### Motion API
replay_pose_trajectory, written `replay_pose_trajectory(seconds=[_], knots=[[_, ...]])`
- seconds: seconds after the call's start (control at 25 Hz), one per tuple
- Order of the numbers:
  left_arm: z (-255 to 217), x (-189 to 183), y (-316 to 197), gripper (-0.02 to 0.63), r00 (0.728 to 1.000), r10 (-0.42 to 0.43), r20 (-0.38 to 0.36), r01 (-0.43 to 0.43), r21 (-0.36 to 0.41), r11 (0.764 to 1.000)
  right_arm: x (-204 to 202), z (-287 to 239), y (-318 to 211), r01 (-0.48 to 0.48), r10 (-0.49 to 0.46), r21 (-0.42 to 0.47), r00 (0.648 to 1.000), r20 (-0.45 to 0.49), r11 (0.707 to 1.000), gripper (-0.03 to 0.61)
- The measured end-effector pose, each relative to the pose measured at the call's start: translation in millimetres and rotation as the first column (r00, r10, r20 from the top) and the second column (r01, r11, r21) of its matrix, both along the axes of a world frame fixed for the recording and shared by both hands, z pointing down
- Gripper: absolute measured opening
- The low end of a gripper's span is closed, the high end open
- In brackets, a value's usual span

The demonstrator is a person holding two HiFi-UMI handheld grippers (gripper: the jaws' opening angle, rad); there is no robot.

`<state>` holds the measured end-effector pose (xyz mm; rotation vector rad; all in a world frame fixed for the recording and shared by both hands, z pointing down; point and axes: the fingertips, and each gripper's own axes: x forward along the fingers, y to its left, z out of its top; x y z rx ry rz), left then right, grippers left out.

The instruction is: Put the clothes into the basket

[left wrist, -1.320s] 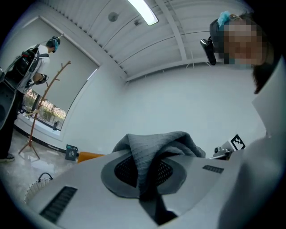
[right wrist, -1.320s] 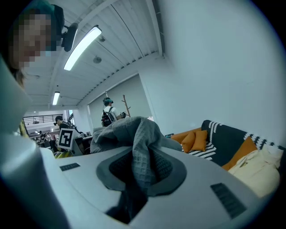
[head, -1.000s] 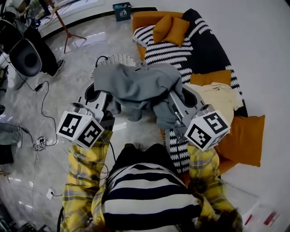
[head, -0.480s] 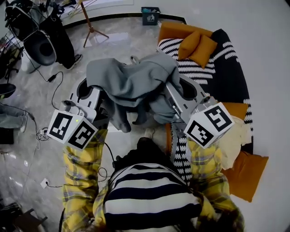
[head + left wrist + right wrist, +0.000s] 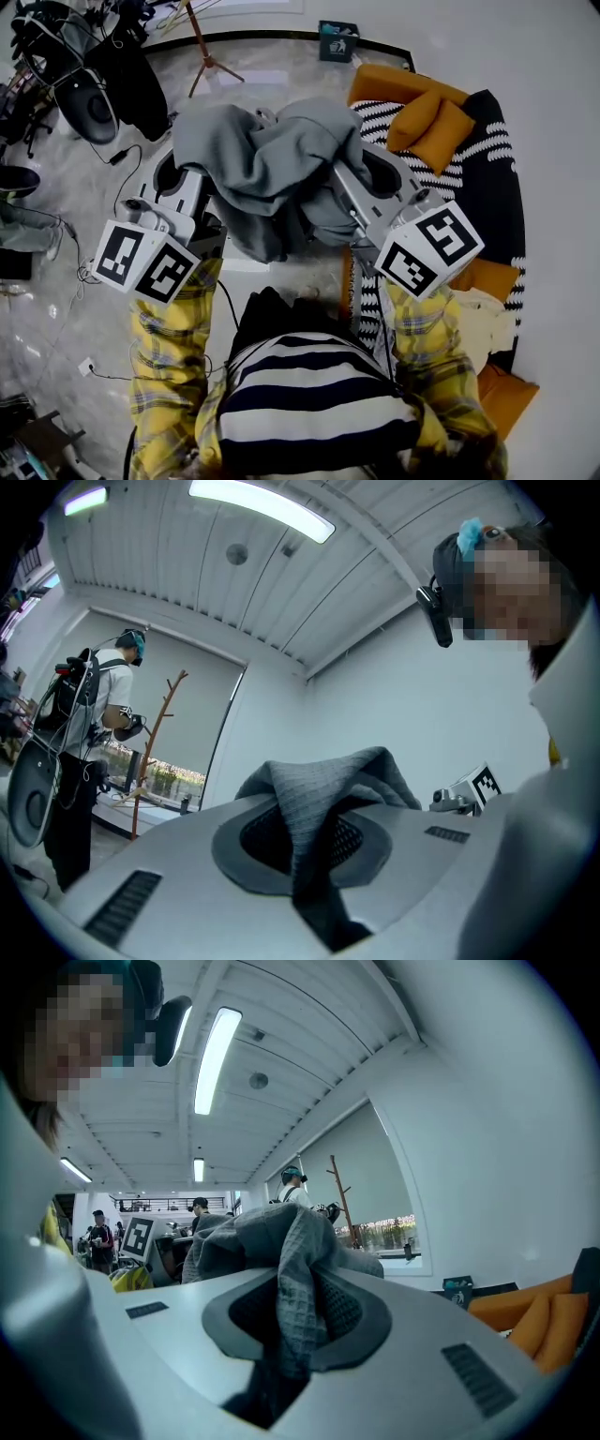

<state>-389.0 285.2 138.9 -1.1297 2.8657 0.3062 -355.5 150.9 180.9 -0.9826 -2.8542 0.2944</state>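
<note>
Grey, bunched and aloft beside the sofa [image 5: 382, 82]: holds the garment [image 5: 262, 164] between left gripper [image 5: 314, 850] and right gripper [image 5: 289, 1330], pinches folds of it in both pairs of jaws.

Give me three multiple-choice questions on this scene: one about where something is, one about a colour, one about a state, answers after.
1. Where is the grey garment? A held up between the left tool and the right tool; B in a drawer; C on a washing line.
2. The cushions are: A green; B orange; C blue.
3. The left tool's jaws are: A wide apart, empty; B shut on the grey garment; C shut on a shoe.
Answers: 1 A, it hangs from both tools in the head view. 2 B, all are orange. 3 B, cloth is pinched between the pads.
</note>
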Motion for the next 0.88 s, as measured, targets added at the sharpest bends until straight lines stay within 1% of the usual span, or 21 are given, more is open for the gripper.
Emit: replay_pose_trajectory(seconds=[0.12,0.24,0.44,0.6,0.76,0.88], knots=[[21.5,-21.0,-7.3,0.038,0.999,-0.014,-0.045,0.013,-0.010,1.000,-18.5,22.3,-7.3,0.002,-0.002,-0.004,0.999,-0.048,1.000,0.077],[53.1,-44.9,-13.4,0.038,0.994,-0.021,-0.106,0.019,-0.022,1.000,-37.3,52.1,-13.4,-0.008,0.009,0.008,0.993,-0.113,1.000,0.077],[126.6,-67.3,-15.5,0.038,0.977,0.014,-0.211,-0.033,-0.087,0.996,-59.5,117.5,-11.5,-0.045,0.052,0.040,0.976,-0.213,0.998,0.077],[194.1,-70.3,-17.0,0.038,0.951,0.041,-0.306,-0.093,-0.160,0.983,-63.9,179.3,-8.8,-0.077,0.097,0.076,0.944,-0.316,0.994,0.077],[250.3,-69.9,-21.9,0.038,0.912,0.066,-0.404,-0.153,-0.185,0.971,-59.6,230.1,-7.7,-0.061,0.101,0.110,0.902,-0.419,0.992,0.077],[288.6,-72.6,-12.4,0.038,0.887,0.053,-0.459,-0.168,-0.214,0.962,-59.3,263.7,2.2,-0.057,0.102,0.107,0.868,-0.486,0.993,0.078]])
